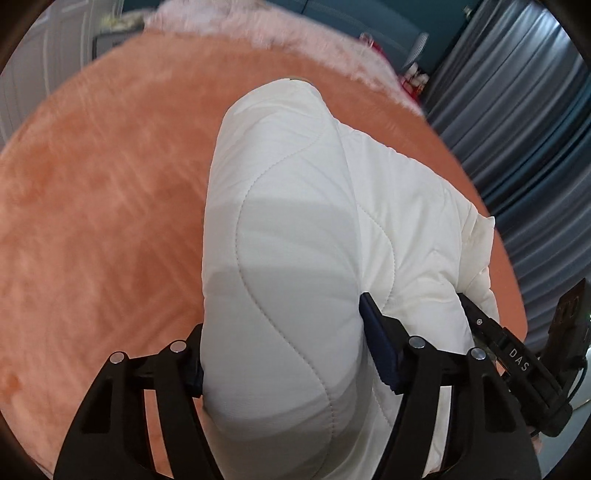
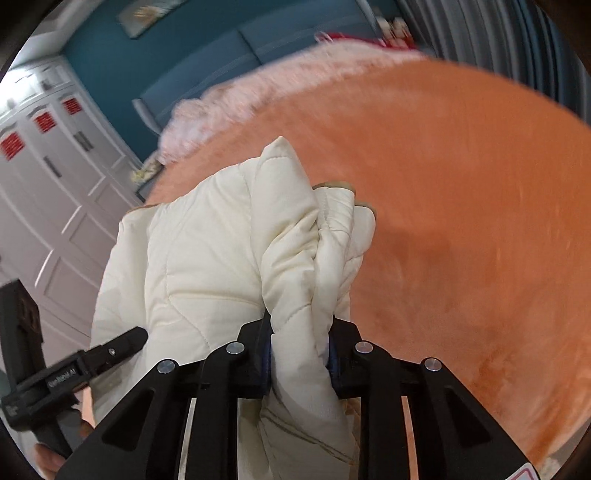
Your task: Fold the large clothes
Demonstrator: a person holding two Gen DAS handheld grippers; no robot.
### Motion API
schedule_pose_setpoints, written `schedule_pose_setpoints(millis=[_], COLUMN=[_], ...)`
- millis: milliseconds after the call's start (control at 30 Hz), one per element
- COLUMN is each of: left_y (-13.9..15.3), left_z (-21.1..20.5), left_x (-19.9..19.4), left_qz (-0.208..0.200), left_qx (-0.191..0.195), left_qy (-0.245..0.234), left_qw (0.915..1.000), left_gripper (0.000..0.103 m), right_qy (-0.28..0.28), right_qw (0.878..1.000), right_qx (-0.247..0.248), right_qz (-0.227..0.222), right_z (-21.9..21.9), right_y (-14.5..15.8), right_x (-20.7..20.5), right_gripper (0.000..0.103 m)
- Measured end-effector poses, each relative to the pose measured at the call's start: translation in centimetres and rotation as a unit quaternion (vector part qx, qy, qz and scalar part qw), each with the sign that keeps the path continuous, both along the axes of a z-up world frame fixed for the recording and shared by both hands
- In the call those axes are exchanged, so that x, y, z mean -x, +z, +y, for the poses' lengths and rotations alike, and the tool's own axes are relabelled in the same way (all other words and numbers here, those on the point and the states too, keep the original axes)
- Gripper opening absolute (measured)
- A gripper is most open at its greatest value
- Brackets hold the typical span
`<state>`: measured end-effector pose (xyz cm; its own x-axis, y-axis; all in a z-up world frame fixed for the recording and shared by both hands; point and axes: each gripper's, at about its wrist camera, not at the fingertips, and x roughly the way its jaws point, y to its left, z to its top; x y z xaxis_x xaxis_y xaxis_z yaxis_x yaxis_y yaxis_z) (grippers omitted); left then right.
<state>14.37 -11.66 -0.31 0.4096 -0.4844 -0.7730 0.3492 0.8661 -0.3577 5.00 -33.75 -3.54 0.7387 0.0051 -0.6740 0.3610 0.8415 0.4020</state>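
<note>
Jacket | step: lifted for folding | left gripper and right gripper pinched its padding | next: lay it flat on orange blanket

A bed covered by a fuzzy orange blanket carries everything here, and that plush surface fills most of both wrist views. A paler pink fluffy blanket lies bunched along the bed's far edge. A white quilted jacket stretches across the orange blanket away from the near edge toward the middle of the bed, its near end raised; whether its far end rests on the blanket cannot be told for certain.
</note>
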Motion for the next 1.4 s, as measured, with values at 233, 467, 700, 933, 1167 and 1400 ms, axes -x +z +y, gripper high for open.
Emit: schedule_pose_setpoints(millis=[233, 467, 700, 933, 1167, 1400], left_y=[6.8, 10.3, 9.2, 4.3, -0.1, -3.6], left_z=[5.4, 10.5, 13.8, 14.5, 12.9, 12.3], left_x=[0.5, -1.8, -5.9, -11.8, -15.3, -17.7], left_qz=[-0.083, -0.129, -0.139, -0.107, -0.082, -0.057], left_qx=[0.016, 0.032, 0.031, 0.021, -0.001, -0.024], left_qy=[0.023, 0.047, 0.058, 0.054, 0.060, 0.067], left_qw=[0.9961, 0.9901, 0.9881, 0.9925, 0.9948, 0.9958], left_gripper=[0.065, 0.065, 0.065, 0.065, 0.065, 0.065], right_qy=[0.025, 0.057, 0.070, 0.073, 0.075, 0.083], right_qw=[0.996, 0.990, 0.989, 0.992, 0.993, 0.992], right_qx=[0.030, 0.051, 0.062, 0.070, 0.088, 0.095], right_qz=[-0.086, -0.121, -0.116, -0.073, -0.031, 0.003], right_z=[5.3, 9.8, 11.9, 11.8, 11.0, 11.5], right_y=[6.8, 10.4, 9.5, 5.6, 1.5, -2.0], right_x=[-0.3, -3.7, -8.3, -13.7, -17.4, -19.6], right_gripper=[0.023, 0.023, 0.023, 0.023, 0.023, 0.024])
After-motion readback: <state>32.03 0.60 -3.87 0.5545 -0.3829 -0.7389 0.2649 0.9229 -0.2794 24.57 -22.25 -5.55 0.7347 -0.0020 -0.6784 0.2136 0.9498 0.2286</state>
